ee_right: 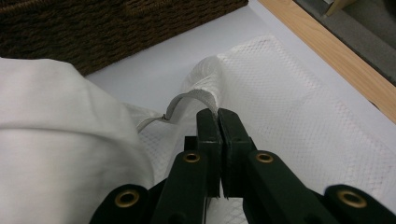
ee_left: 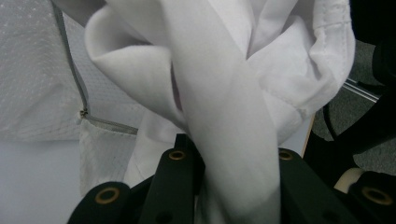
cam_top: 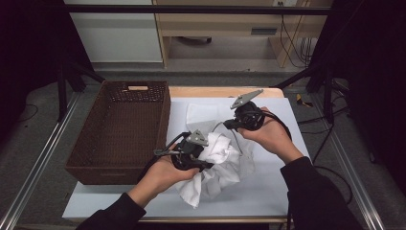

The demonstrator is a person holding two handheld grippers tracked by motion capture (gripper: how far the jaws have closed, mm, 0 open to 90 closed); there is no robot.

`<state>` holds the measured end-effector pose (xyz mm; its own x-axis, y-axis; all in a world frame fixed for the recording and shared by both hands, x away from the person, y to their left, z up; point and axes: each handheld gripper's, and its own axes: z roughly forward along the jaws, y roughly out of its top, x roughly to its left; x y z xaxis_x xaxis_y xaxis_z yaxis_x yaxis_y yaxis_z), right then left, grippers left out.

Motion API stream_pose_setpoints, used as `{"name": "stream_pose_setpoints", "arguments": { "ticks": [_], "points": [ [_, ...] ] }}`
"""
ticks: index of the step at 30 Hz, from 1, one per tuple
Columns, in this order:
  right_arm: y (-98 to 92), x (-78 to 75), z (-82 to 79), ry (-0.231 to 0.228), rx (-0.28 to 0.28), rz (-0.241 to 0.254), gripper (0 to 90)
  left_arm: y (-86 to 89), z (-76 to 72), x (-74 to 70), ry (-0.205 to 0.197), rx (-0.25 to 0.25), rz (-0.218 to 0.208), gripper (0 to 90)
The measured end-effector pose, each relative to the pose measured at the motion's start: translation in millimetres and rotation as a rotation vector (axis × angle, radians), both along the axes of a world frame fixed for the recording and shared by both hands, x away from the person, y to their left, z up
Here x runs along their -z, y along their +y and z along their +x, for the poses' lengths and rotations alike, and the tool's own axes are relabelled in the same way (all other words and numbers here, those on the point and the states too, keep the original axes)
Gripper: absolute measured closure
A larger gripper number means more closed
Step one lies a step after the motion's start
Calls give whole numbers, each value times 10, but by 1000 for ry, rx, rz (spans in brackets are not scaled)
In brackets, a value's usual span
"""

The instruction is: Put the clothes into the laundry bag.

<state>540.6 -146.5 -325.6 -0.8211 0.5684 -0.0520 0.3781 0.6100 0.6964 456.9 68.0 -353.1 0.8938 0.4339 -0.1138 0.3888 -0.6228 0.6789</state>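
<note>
Nearest the person, the left gripper (cam_top: 191, 153) sits low over the front half of the table (cam_top: 268, 191), its jaws clamped on a thick twist of a white garment (cam_top: 218, 167). In the left gripper view that plain cloth (ee_left: 219, 121) rises straight out from between the black jaws and bunches above them, so the grip looks firm, with the jaws kept partly apart by the wad itself.

Just beyond, a white mesh laundry bag (cam_top: 203, 115) lies flat on the table, with its grey zipper tape (ee_left: 70, 65) running along the mouth. The right gripper (cam_top: 230, 125) is pressed shut on the rim of that mouth: in the right gripper view its jaws meet around a thin fold of mesh (ee_right: 205, 81) beside the zipper's end, lifting the edge a little.

Judging from this, the step in hand is stuffing the garment into the bag, one gripper holding the opening while the other feeds cloth in; much of the garment is bunched outside, trailing towards the table's near edge. The next move probably calls for the right gripper to raise the mouth wider while the left pushes the wad deeper, then regrips the loose tail.

Farther left, a brown wicker basket (cam_top: 119, 129) stands beside the bag.
</note>
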Motion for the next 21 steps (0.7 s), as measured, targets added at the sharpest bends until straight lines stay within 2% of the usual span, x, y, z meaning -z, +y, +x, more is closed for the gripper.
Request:
{"name": "stream_pose_setpoints", "arguments": {
  "ticks": [13, 21],
  "points": [
    [0, 12, -17, -5, -8, 7, 888, -113, 168, 202, 21, -14, 15, 778],
    [-1, 33, -35, -2, -10, 9, 888, -204, 266, 327, 42, -1, 23, 778]
  ]
}}
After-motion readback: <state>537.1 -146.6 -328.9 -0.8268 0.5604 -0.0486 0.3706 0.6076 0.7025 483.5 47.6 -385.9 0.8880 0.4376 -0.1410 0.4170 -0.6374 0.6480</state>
